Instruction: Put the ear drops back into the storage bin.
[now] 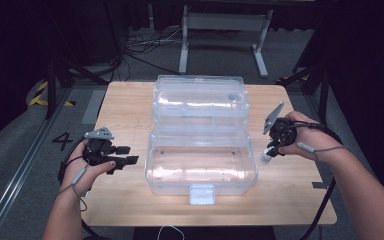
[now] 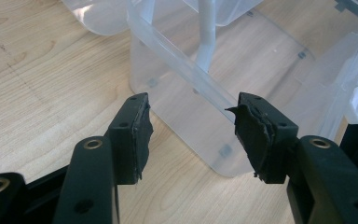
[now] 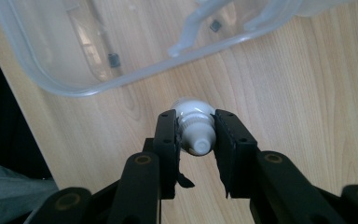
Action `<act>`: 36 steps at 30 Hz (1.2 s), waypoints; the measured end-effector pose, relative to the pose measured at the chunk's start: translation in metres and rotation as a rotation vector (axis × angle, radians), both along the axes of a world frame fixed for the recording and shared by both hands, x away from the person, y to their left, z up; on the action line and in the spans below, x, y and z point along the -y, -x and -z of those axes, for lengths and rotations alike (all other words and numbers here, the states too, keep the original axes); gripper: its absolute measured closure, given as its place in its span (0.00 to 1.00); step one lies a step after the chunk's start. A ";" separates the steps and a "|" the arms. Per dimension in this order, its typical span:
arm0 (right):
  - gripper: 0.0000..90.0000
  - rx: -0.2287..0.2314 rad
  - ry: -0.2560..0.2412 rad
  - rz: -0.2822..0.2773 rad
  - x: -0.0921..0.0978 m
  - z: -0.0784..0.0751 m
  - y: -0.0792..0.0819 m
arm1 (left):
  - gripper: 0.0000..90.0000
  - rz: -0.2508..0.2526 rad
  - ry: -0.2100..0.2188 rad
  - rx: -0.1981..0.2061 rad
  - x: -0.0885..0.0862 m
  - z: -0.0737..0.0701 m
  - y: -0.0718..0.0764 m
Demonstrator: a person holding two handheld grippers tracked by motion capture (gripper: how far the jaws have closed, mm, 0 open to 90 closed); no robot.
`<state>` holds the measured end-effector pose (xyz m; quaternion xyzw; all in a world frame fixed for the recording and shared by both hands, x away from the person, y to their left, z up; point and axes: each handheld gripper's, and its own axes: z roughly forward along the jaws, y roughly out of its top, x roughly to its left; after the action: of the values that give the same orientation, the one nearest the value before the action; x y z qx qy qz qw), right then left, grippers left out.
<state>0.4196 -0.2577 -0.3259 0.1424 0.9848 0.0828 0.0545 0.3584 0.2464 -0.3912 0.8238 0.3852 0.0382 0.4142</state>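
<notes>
A clear plastic box (image 1: pixel 152 167) stands open in the middle of the wooden table (image 1: pixel 125 102), with its lid (image 1: pixel 200 102) tipped back behind it and a latch (image 1: pixel 201 194) at the front. My left gripper (image 1: pixel 124 155) hovers open just left of the box. In the left gripper view its jaws (image 2: pixel 191 135) stand wide apart, facing the box's end wall (image 2: pixel 200 116) with nothing between them. At the box's right end, my right gripper (image 1: pixel 269 151) is shut on a small white bottle (image 1: pixel 266 158). The right gripper view shows the bottle (image 3: pixel 195 128) pinched near its cap, above bare wood.
The box rim (image 3: pixel 135 77) lies just beyond the bottle in the right gripper view. Bare wood runs along both sides of the box and in front of it. Beyond the far table edge stand a white metal frame (image 1: pixel 185 47) and floor cables (image 1: pixel 145 47). Dark stands flank the table.
</notes>
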 end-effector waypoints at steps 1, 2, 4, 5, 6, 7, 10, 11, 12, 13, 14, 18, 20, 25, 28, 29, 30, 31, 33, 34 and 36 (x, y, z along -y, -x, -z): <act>0.79 0.002 0.000 -0.005 -0.001 -0.002 0.001 | 0.51 -0.001 0.000 -0.001 0.000 0.000 0.000; 0.80 0.005 0.001 -0.012 -0.003 -0.005 0.003 | 0.51 -0.003 0.001 -0.001 0.000 0.000 0.000; 0.80 0.013 0.003 -0.023 -0.006 -0.009 0.006 | 0.51 -0.006 0.000 -0.002 -0.001 0.000 0.000; 0.80 0.013 0.003 -0.023 -0.006 -0.009 0.006 | 0.51 -0.006 0.000 -0.002 -0.001 0.000 0.000; 0.79 0.013 0.004 -0.029 -0.008 -0.012 0.007 | 0.51 -0.005 0.001 -0.002 -0.001 0.000 0.000; 0.79 0.015 0.001 -0.042 -0.011 -0.016 0.010 | 0.51 -0.005 0.002 -0.001 -0.001 0.000 0.000; 0.79 0.018 0.003 -0.053 -0.014 -0.020 0.012 | 0.51 -0.005 0.001 0.002 -0.001 0.000 0.000; 0.79 0.020 0.002 -0.062 -0.016 -0.021 0.013 | 0.51 -0.005 0.001 0.003 -0.001 0.000 0.000; 0.79 0.014 -0.002 -0.053 -0.018 -0.024 0.014 | 0.51 -0.007 0.002 0.001 -0.001 0.000 0.000; 0.79 0.012 -0.003 -0.058 -0.020 -0.025 0.015 | 0.51 -0.007 0.002 -0.001 -0.001 0.000 0.000; 0.79 0.010 -0.005 -0.057 -0.022 -0.027 0.015 | 0.51 -0.005 0.000 -0.001 -0.001 0.000 0.000; 0.79 0.012 -0.002 -0.075 -0.029 -0.033 0.018 | 0.50 -0.004 0.001 -0.001 -0.001 0.000 0.000; 0.79 0.017 -0.001 -0.086 -0.031 -0.035 0.019 | 0.50 -0.005 0.001 0.003 -0.002 0.000 0.000; 0.79 0.022 0.004 -0.094 -0.036 -0.042 0.024 | 0.50 -0.003 0.003 0.003 -0.002 0.000 0.000; 0.80 0.024 0.005 -0.105 -0.038 -0.045 0.025 | 0.50 -0.005 0.002 0.003 -0.002 0.000 0.000; 0.79 0.023 0.004 -0.106 -0.039 -0.046 0.027 | 0.50 -0.005 0.002 0.002 -0.002 0.000 0.000; 0.80 0.022 0.003 -0.108 -0.040 -0.046 0.028 | 0.50 -0.005 0.000 0.003 -0.002 0.000 0.000; 0.80 0.021 0.000 -0.118 -0.042 -0.047 0.029 | 0.51 -0.004 0.000 0.004 -0.002 0.000 0.000; 0.80 0.018 -0.006 -0.142 -0.046 -0.046 0.031 | 0.50 -0.004 0.000 0.003 -0.002 0.000 0.000; 0.79 0.009 -0.005 -0.144 -0.047 -0.046 0.033 | 0.50 -0.005 -0.001 0.002 -0.002 0.000 0.000; 0.80 0.013 0.000 -0.165 -0.051 -0.045 0.035 | 0.50 -0.004 0.000 0.003 -0.002 0.000 0.000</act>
<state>0.3848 -0.2064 -0.2807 0.0602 0.9929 0.0878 0.0538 0.3586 0.2482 -0.3913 0.8228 0.3864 0.0403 0.4148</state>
